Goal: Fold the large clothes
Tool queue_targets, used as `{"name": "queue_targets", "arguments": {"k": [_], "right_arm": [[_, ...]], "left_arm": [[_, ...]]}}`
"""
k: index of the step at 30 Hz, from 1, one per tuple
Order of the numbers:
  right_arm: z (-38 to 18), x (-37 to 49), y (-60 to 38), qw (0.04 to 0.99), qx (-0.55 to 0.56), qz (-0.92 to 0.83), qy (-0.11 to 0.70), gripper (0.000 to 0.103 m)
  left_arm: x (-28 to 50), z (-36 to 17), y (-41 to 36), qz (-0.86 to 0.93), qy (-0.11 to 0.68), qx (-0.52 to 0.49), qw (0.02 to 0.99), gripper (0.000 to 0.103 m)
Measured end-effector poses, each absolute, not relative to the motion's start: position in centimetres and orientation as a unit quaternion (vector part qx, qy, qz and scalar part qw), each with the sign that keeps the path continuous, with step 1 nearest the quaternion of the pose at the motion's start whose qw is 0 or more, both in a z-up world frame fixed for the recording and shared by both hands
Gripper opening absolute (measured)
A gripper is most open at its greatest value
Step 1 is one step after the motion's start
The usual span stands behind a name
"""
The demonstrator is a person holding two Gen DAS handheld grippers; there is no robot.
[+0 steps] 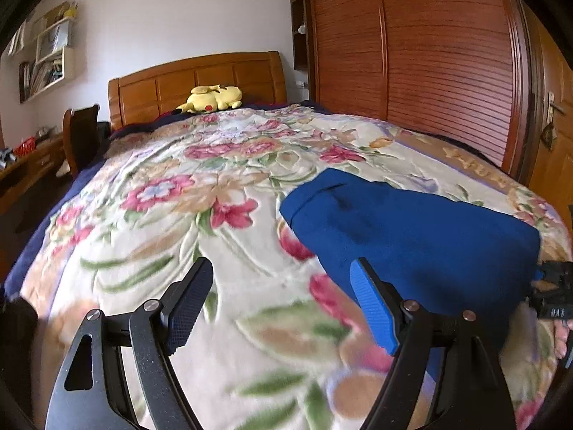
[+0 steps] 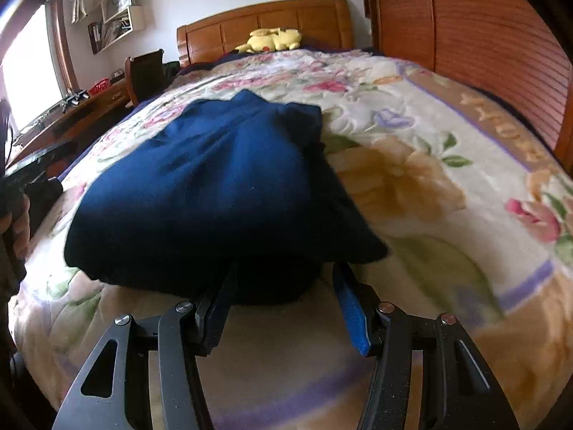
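Observation:
A dark blue garment (image 2: 215, 186) lies folded into a thick rectangle on the floral blanket (image 2: 412, 186) of a bed. My right gripper (image 2: 284, 276) is open at its near edge. A fold of the blue cloth sits between the jaws, and the left fingertip is tucked under the hem. In the left wrist view the same garment (image 1: 412, 233) lies to the right. My left gripper (image 1: 283, 286) hangs wide open over bare blanket (image 1: 179, 215) beside it and holds nothing. The right gripper (image 1: 553, 286) shows at that view's right edge, against the garment's corner.
A yellow plush toy (image 1: 213, 98) rests by the wooden headboard (image 1: 200, 82). A slatted wooden wardrobe (image 1: 429, 53) runs along the bed's right side. A desk (image 2: 71, 114) and a chair (image 2: 143, 71) stand to the left. A hand (image 1: 562, 337) is at the right edge.

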State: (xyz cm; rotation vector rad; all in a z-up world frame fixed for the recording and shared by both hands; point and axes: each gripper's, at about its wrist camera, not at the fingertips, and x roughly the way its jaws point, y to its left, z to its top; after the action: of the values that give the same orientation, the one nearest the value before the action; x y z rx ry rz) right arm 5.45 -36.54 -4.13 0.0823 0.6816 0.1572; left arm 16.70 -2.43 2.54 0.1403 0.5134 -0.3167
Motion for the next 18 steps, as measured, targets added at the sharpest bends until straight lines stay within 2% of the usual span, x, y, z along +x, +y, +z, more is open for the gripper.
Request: {"name": "queue_targets", "arguments": {"k": [4,8,18], "right_arm": [[-4.8,7.1,-36.6,0.932,0.047,0.080,0.351,0.057],[-4.5,8.5,-36.1,0.926,0.044,0.124,0.354,0.009],[-0.6,8.2,-40.9,0.960,-0.012,0.047,0.276,0.005]], "left_arm": [[19.1,2.4,-3.6,-0.160,0.256,0.080,0.950,0.080],[21.6,2.1,-4.9,-0.162,0.265,0.084,0.947,0.080],[25.6,0.6,-6.3,-0.163,0.287,0.093,0.940,0.080]]}}
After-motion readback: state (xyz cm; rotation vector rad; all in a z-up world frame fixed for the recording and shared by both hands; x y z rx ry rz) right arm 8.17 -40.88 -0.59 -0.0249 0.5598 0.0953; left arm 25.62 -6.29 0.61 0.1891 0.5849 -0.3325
